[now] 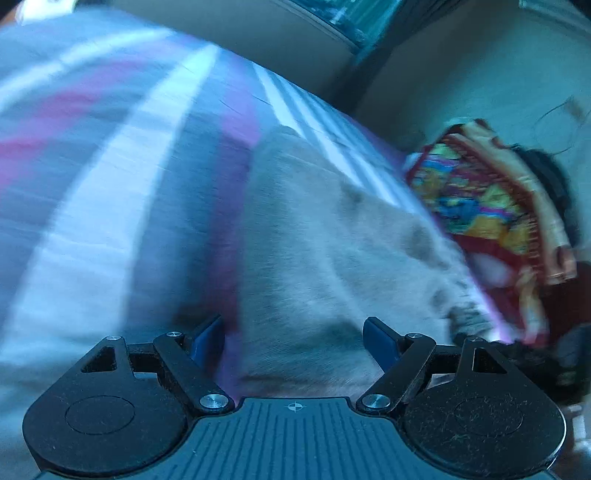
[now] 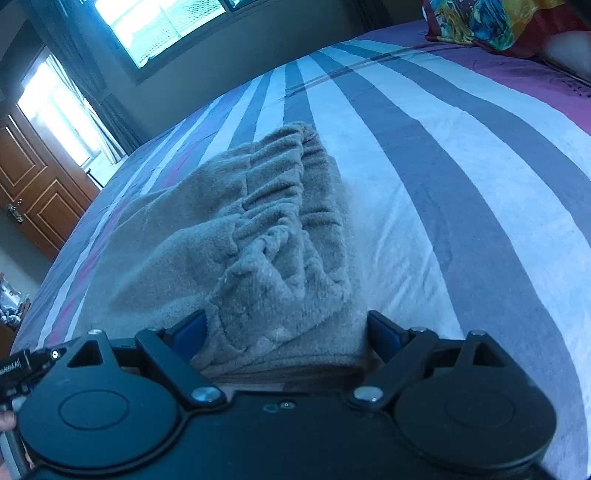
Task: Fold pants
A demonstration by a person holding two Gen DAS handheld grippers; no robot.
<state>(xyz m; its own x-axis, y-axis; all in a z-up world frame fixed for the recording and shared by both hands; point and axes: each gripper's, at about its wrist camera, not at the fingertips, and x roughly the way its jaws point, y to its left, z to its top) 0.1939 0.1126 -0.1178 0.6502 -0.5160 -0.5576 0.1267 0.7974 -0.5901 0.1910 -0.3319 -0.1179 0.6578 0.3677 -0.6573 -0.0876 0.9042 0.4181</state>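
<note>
Grey fleece pants (image 2: 266, 236) lie folded on the striped bed, with the gathered elastic waistband (image 2: 291, 173) on top. My right gripper (image 2: 288, 332) is open, its blue-padded jaws on either side of the near end of the pants. In the blurred left wrist view the pants (image 1: 314, 240) stretch away from my left gripper (image 1: 293, 339), which is open with its jaws spread over the near fabric edge. Neither gripper holds cloth.
The bedsheet (image 2: 461, 155) has white, grey and purple stripes. A colourful patterned pillow (image 1: 480, 199) lies beside the pants; it also shows at the bed's far corner in the right wrist view (image 2: 491, 18). A wooden door (image 2: 33, 184) and bright windows (image 2: 155, 22) stand beyond the bed.
</note>
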